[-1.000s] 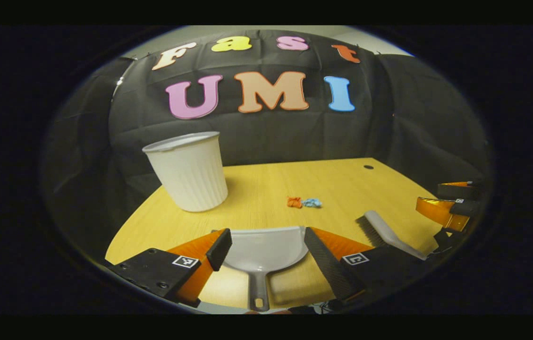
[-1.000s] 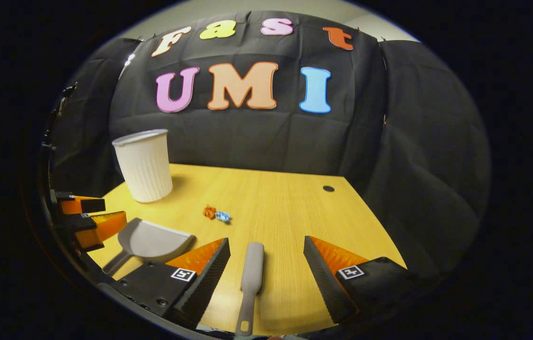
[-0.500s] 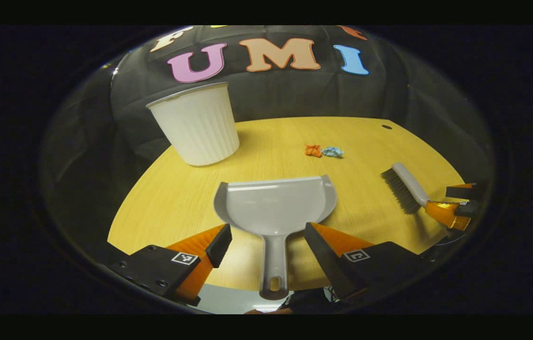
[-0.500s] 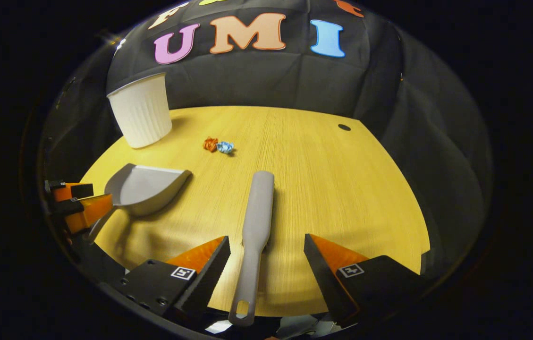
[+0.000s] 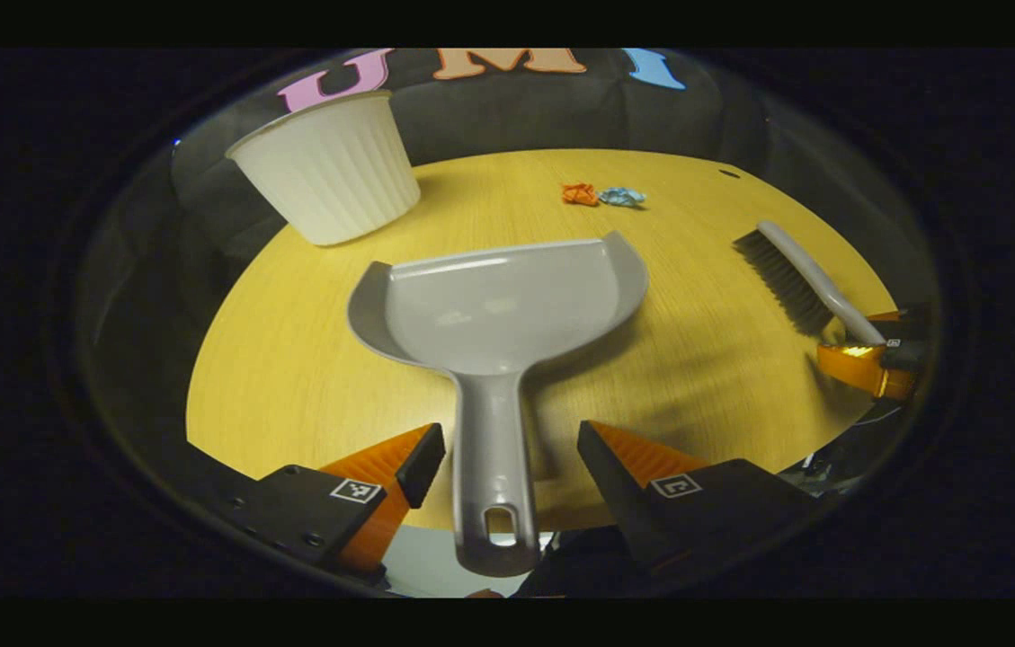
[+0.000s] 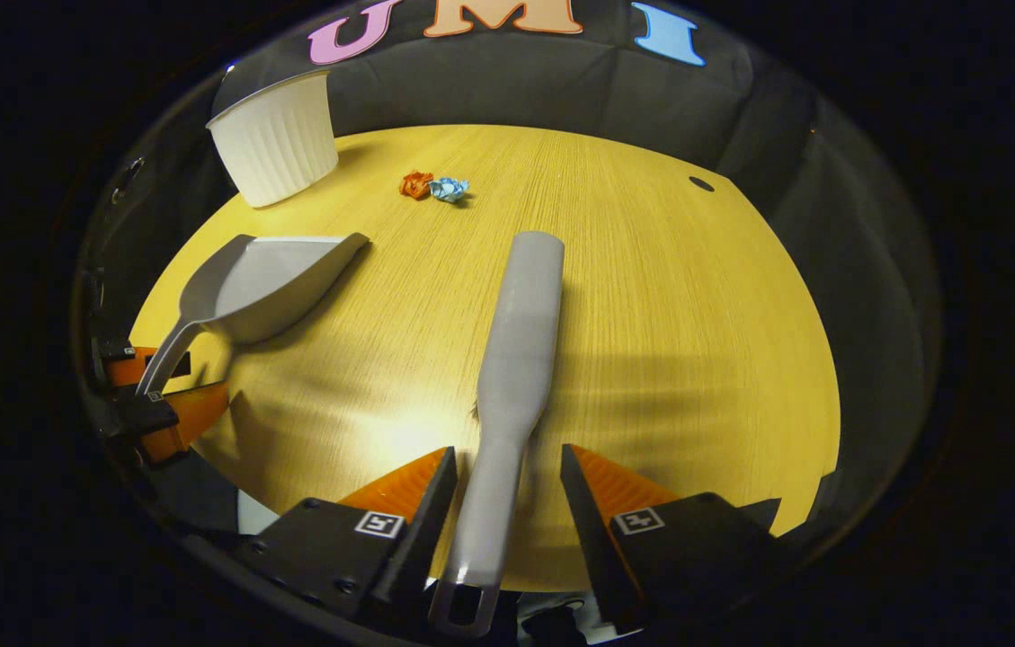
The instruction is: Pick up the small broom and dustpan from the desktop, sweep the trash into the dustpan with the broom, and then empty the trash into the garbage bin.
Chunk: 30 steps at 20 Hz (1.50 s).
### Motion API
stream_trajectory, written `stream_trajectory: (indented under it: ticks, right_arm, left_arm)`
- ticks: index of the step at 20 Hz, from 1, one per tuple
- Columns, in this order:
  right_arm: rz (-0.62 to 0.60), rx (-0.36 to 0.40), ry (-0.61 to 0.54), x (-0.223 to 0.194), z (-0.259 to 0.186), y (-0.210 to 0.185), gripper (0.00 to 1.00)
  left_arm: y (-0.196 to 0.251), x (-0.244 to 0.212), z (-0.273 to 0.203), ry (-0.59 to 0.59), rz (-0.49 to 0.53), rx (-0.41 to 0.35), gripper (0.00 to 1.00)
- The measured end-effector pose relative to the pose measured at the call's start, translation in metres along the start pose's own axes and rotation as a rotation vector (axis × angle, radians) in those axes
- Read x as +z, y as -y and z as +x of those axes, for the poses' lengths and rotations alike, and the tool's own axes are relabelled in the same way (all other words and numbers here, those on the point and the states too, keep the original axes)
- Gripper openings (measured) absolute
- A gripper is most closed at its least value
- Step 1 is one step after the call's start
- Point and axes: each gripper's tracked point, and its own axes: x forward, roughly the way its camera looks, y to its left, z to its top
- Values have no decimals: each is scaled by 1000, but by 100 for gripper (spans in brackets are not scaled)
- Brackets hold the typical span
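A grey dustpan (image 5: 498, 301) lies on the wooden table (image 5: 291, 359), its handle pointing at me. My left gripper (image 5: 510, 445) is open, its fingers on either side of that handle with gaps on both sides. A grey broom (image 6: 520, 323) lies bristles down, and its handle runs between the fingers of my right gripper (image 6: 507, 467), which is open with a narrow gap. Two crumpled bits of trash, orange (image 5: 577, 192) and blue (image 5: 622, 196), sit farther back. The left gripper view also shows the broom (image 5: 795, 279) with the right gripper (image 5: 876, 359) at its handle.
A white ribbed garbage bin (image 5: 327, 171) stands at the back left of the table. A small round hole (image 6: 700, 183) marks the back right of the tabletop. Black cloth walls close in behind and to the sides.
Both grippers have moved forward and tilted down, so each handle now lies between its fingers. The right gripper's fingers have narrowed around the broom handle. Dustpan, broom and trash have not shifted.
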Motion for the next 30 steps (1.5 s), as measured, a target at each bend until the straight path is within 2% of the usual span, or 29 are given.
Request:
stream_trajectory:
  ticks: [1,2,3,4,5,6,10,13,15,17,20,25,26,27,29,30]
  right_arm:
    - [-2,-7,-1,0,2,1,59]
    - [-4,-18,-3,2,5,6,34]
    - [-11,-7,-20,-2,3,5,25]
    - [-18,-2,-39,-4,2,6,26]
    - [-31,7,-52,-7,4,7,22]
    - [-46,33,-53,-6,3,6,24]
    - [-87,88,22,12,-3,21,19]
    - [-134,133,92,41,-19,46,19]
    - [-168,149,125,64,-17,64,19]
    - [-205,132,140,96,-8,77,19]
    - [-228,124,170,149,1,86,19]
    - [-326,93,152,222,58,59,19]
    - [-347,95,142,231,69,55,14]
    - [-372,96,118,236,81,49,19]
    - [-437,109,83,245,96,38,18]
    - [-490,105,58,246,104,36,14]
  left_arm:
    - [2,8,3,15,4,-10,92]
    - [2,7,4,-3,13,-6,75]
    - [2,9,6,5,19,-3,67]
    - [-2,9,7,-17,18,15,46]
    - [-3,8,4,-27,13,18,35]
    - [-2,8,5,-37,16,13,31]
    - [1,21,-2,-16,21,22,25]
    - [11,45,-11,45,22,41,27]
    - [12,58,-17,68,84,76,26]
    - [15,68,-23,81,137,87,26]
    - [23,78,-4,64,199,58,26]
    - [22,84,23,14,259,-6,26]
    - [22,85,27,4,266,-17,26]
    - [22,85,26,4,261,-36,27]
    - [20,80,25,-25,270,-54,26]
    - [17,79,27,-34,290,-50,26]
